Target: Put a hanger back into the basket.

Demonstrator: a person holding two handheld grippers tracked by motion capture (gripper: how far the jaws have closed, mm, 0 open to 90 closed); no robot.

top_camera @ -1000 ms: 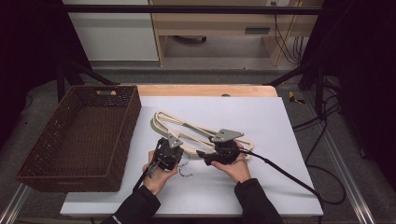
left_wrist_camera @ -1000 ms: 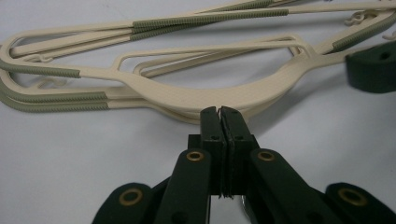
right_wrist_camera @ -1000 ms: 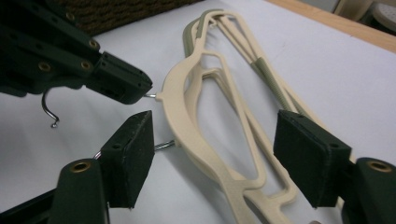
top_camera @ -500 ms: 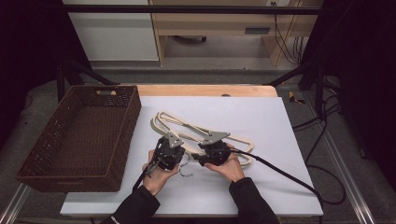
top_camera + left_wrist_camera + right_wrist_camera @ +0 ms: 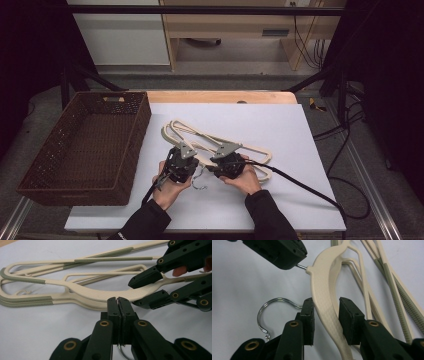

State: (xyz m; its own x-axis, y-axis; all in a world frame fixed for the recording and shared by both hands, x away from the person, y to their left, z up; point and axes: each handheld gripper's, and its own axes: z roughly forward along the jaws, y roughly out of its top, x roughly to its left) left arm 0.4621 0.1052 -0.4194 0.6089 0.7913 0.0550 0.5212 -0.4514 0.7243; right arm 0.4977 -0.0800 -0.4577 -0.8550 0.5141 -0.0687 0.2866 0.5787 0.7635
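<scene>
Cream hanger between right tongs, untouched on one side.

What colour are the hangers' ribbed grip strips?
Grey-green ribbed grip strips on cream hangers; clearest in the left gripper view.

Hangers: cream plastic, woven-looking embossed texture on the broad neck; ribbed grey-green strips on the shoulders and bars. Hooks: shiny silver wire. Grippers: black jaws, brass-coloured rivets, grey plates on top. Basket: dark brown weave. Table mat: pale lilac-white, plain. Table edge: light wood. Sleeves: black. Cable: black. Background: dark, with a white cabinet and pale wooden furniture.
</scene>
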